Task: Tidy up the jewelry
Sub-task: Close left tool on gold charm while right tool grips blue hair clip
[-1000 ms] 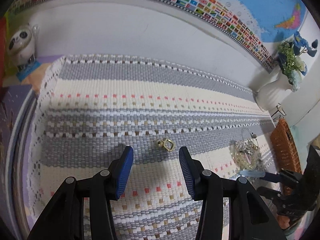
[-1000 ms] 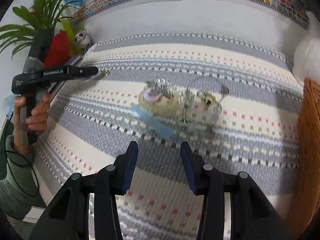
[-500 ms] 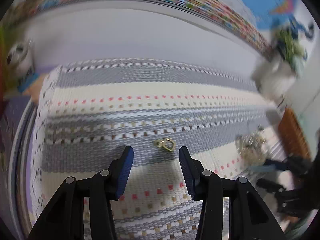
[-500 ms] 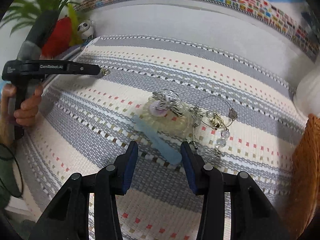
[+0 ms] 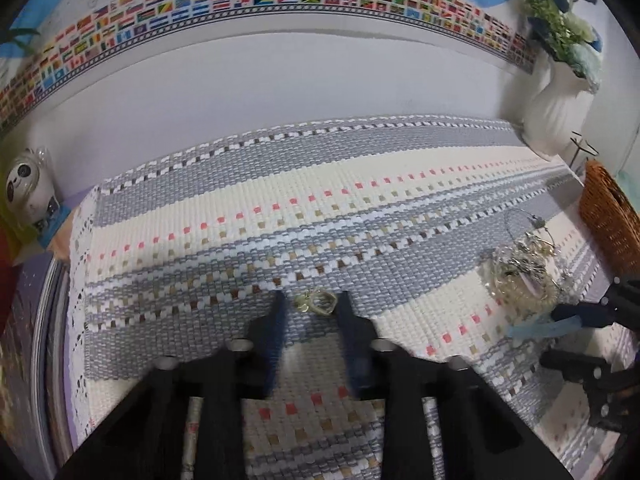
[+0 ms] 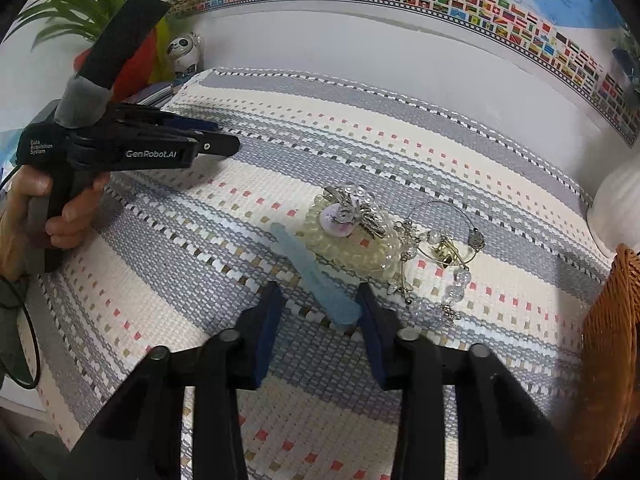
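Left gripper (image 5: pixel 310 310) is low over the woven mat (image 5: pixel 280 208), pointed toward the back wall, jaws parted about a ring's width plus a margin on each side; the small gold ring (image 5: pixel 316 303) lies flat on the grey stripe right between the blue fingertips (image 5: pixel 276 320), apparently not pinched, though motion blur on the pads makes contact hard to judge. In the right wrist view the same tool is held level in the person's left hand (image 6: pixel 60 216), pistol-grip style, fingers curled around the handle and nose aimed across the mat; the ring itself is hidden there. Right gripper (image 6: pixel 320 312) is also low and tilted down, jaws wide apart and holding nothing; the near end of the pale blue hair clip (image 6: pixel 316 276) sits between its tips, closer to the right-side pad, cannot tell if touching. The clip runs diagonally away to a pale beaded bracelet (image 6: pixel 352 248) with a silver charm on top. Just right of that sits a tangle of wire hoop, clear beads and a gold piece (image 6: pixel 440 248), touching the bracelet. Wicker basket (image 6: pixel 608 340) is at the mat's right edge, white vase (image 5: pixel 556 108) behind it, panda figure (image 5: pixel 28 188) at the far left corner.
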Action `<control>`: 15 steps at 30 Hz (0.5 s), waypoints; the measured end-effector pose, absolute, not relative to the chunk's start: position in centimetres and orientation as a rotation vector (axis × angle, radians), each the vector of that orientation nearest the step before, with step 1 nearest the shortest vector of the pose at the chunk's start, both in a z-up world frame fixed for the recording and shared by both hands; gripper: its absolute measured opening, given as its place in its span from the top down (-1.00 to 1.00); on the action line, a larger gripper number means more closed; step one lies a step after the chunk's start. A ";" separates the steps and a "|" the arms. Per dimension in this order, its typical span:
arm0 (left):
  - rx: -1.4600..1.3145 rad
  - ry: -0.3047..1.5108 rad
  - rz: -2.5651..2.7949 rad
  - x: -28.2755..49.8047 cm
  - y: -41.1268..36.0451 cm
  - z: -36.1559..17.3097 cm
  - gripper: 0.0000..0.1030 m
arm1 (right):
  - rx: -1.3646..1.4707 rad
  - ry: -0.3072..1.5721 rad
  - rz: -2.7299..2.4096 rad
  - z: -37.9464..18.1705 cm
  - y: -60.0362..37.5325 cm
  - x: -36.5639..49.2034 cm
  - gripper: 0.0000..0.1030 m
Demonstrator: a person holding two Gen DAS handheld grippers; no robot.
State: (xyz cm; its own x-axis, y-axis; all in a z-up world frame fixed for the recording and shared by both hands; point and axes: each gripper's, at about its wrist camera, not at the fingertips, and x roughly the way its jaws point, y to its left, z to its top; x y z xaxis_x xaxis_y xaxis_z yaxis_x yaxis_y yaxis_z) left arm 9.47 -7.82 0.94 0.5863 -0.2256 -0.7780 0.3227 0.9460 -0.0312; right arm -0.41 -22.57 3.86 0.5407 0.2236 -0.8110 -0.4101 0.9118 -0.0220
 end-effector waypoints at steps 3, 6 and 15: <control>0.119 0.884 -0.329 9.2 -7.9 1.0 0.91 | -0.247 0.913 0.384 3.9 -22.1 -0.9 0.71; 0.118 0.875 -0.344 8.8 -8.0 1.2 0.94 | -0.259 0.906 0.381 4.0 -21.9 -1.1 0.71; 0.088 0.862 -0.346 7.9 -6.7 1.6 0.95 | -0.220 0.906 0.371 4.2 -22.9 -1.6 0.71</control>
State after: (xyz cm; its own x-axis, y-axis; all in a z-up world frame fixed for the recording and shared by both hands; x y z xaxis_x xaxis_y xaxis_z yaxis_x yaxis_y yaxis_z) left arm 7.87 -6.74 1.58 0.5988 -0.2628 -0.7565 0.3331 0.9408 -0.0631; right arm -1.56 -22.92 4.22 0.5600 0.2201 -0.7987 -0.4035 0.9145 -0.0309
